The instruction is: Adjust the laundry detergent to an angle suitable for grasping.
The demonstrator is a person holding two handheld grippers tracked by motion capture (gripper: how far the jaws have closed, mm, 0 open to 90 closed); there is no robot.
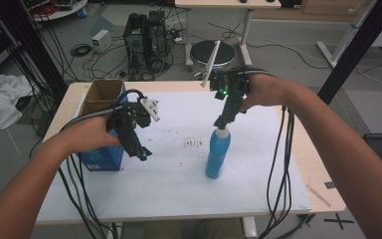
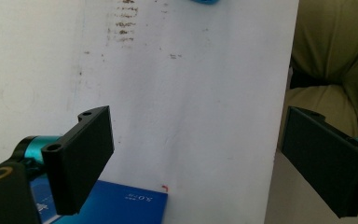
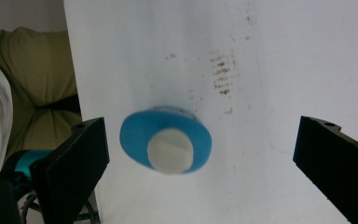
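Note:
A blue bottle with a white cap stands upright on the white sheet right of the table's middle. My right gripper hangs just above the cap, pointing down. Its own view looks straight down on the blue bottle and its white cap, which lie between the wide-open jaws of the right gripper with neither pad touching. My left gripper hovers open over the sheet beside a blue box. The left gripper holds nothing, and the blue box lies below its jaws.
The blue box has an open cardboard top near the table's back left. Brown stains mark the sheet's middle. Cables trail off the front edge from both hands. A black stool and a computer stand behind the table.

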